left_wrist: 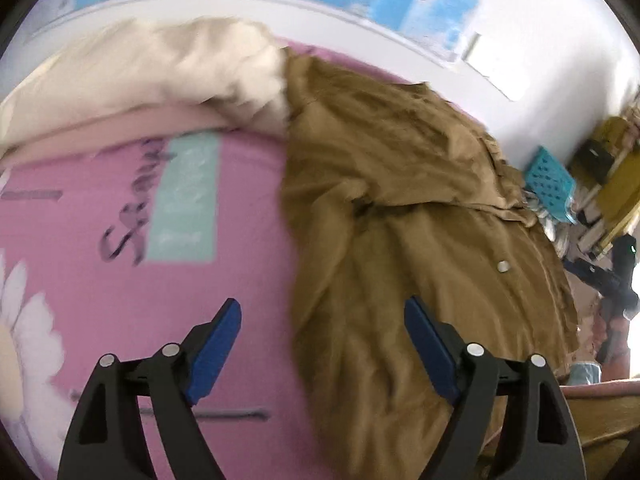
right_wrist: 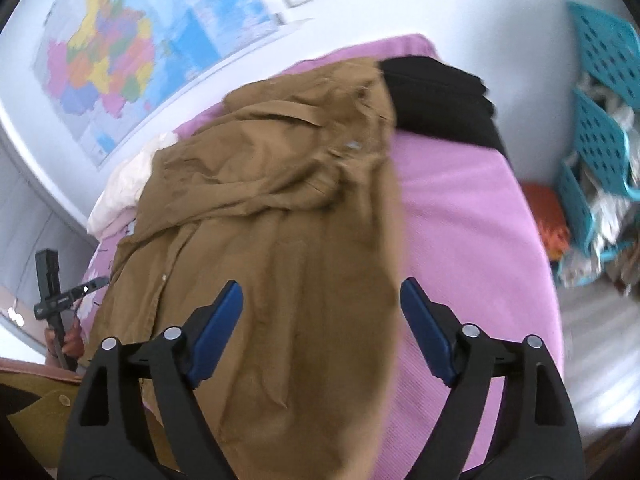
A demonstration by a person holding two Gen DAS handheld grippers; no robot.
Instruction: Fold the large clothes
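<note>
A large brown coat (left_wrist: pixel 420 208) with snap buttons lies crumpled on a pink bed sheet (left_wrist: pixel 100 300). My left gripper (left_wrist: pixel 323 303) hovers over the coat's left edge, where cloth meets sheet. Its blue pads stand wide open with nothing between them. In the right wrist view the same coat (right_wrist: pixel 272 208) spreads from the middle to the left. My right gripper (right_wrist: pixel 322 284) is above the coat's right edge, open and empty. The coat's near hem is blurred there.
A cream pillow (left_wrist: pixel 160 68) lies at the head of the bed beside the coat. A black folded garment (right_wrist: pixel 436 96) sits at the far corner of the sheet (right_wrist: pixel 460 216). Teal plastic baskets (right_wrist: pixel 600 120) stand to the right, and a map (right_wrist: pixel 120 52) hangs on the wall.
</note>
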